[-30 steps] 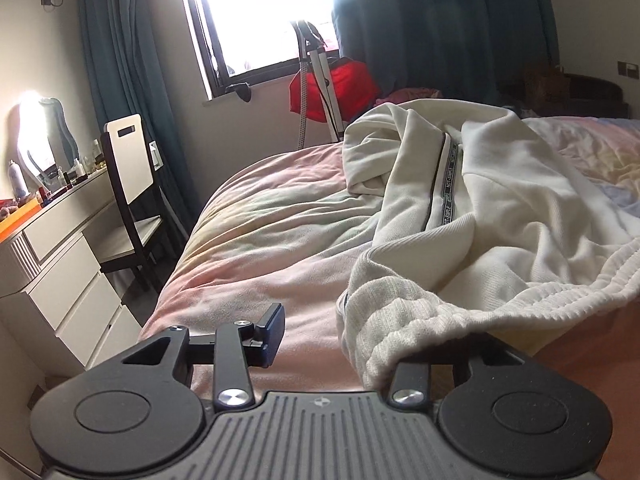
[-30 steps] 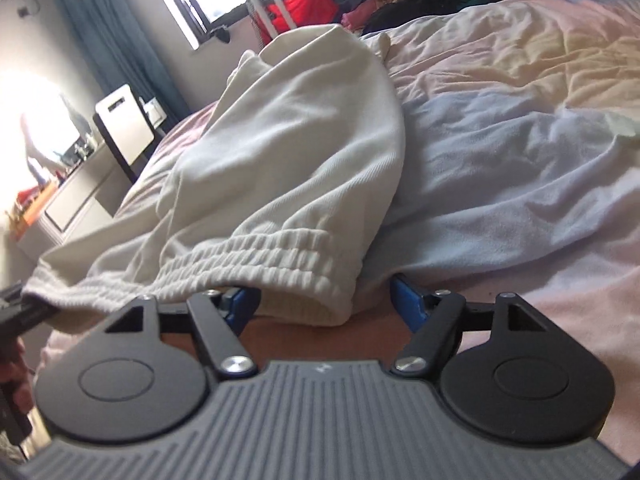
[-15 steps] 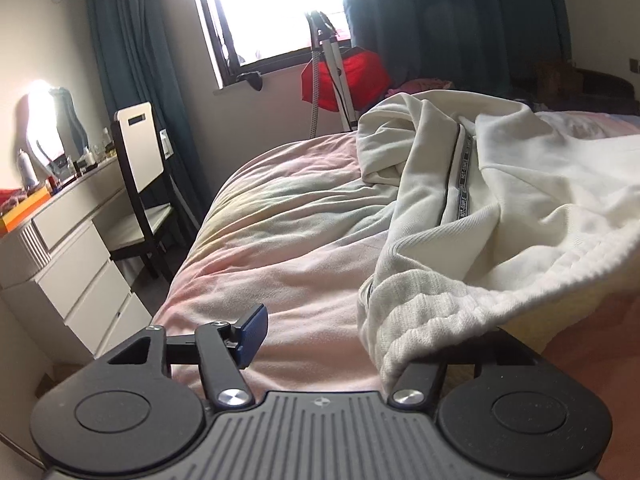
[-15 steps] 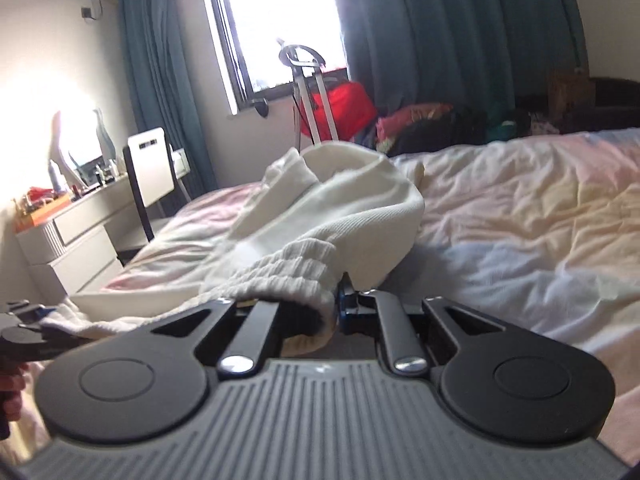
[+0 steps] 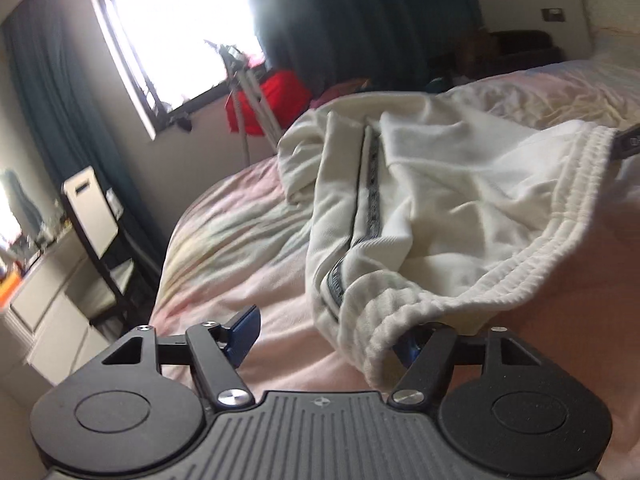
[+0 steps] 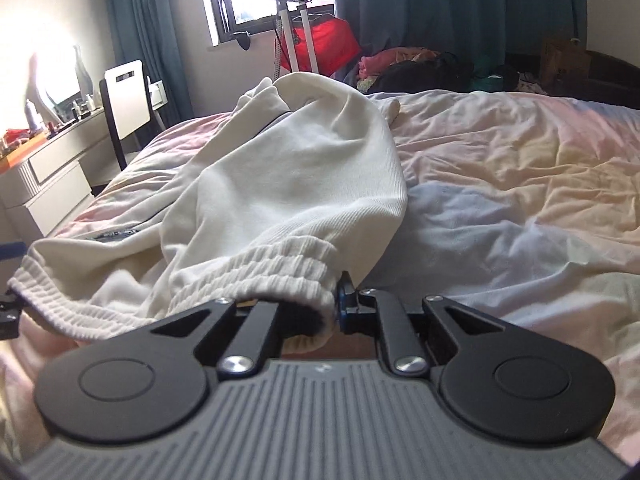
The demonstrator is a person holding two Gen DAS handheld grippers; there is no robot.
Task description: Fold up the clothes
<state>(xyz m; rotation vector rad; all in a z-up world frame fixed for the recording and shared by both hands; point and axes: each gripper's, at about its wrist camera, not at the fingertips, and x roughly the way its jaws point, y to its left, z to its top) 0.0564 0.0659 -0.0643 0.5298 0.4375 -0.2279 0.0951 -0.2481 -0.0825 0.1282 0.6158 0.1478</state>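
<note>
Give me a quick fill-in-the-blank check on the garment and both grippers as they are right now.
1. The right gripper is shut on the ribbed ____ of the cream-white cotton trousers.
2. The trousers lie on a pastel-sheeted ____.
3. The left gripper has its fingers opening, and the hem drapes over only its ____ finger as the left wrist view shows it.
4. Under the window, past the bed, stands a ____ suitcase.

Missing words: waistband; bed; right-hand; red
</note>
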